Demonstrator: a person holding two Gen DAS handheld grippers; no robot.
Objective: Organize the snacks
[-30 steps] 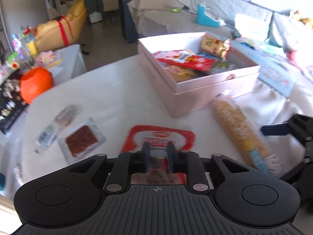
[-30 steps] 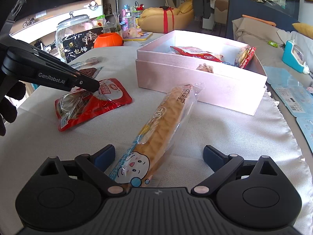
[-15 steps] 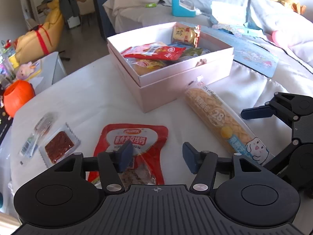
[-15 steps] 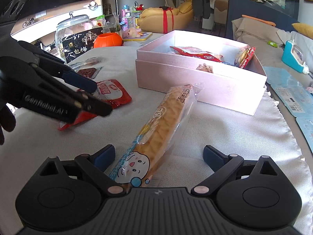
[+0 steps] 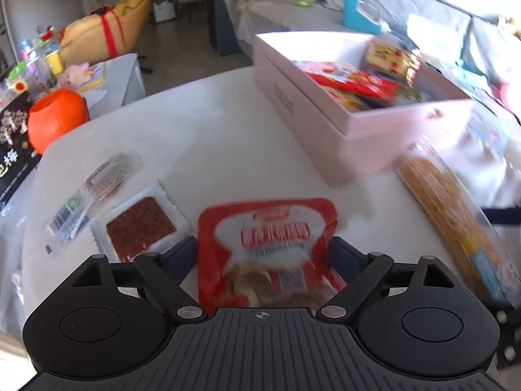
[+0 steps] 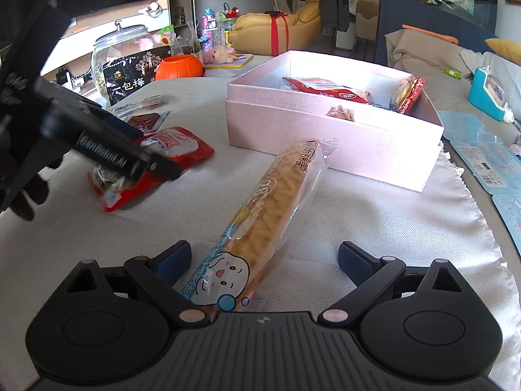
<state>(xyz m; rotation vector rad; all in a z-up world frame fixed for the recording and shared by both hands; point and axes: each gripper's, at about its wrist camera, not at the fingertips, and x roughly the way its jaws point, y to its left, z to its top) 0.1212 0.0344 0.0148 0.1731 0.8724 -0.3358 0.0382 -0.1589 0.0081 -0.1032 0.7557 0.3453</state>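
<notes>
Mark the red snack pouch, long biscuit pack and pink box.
red snack pouch (image 5: pixel 270 234): left wrist view, printed label.
long biscuit pack (image 6: pixel 276 218): right wrist view, mid-length of wrapper.
pink box (image 6: pixel 325 137): right wrist view, near side wall.

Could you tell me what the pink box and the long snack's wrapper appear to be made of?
Pink box: likely rigid cardboard with a matte, finely textured paper skin; its walls are straight and crisp. Long snack's wrapper: thin clear plastic film, glossy, with crinkled sealed ends and printing.
</notes>
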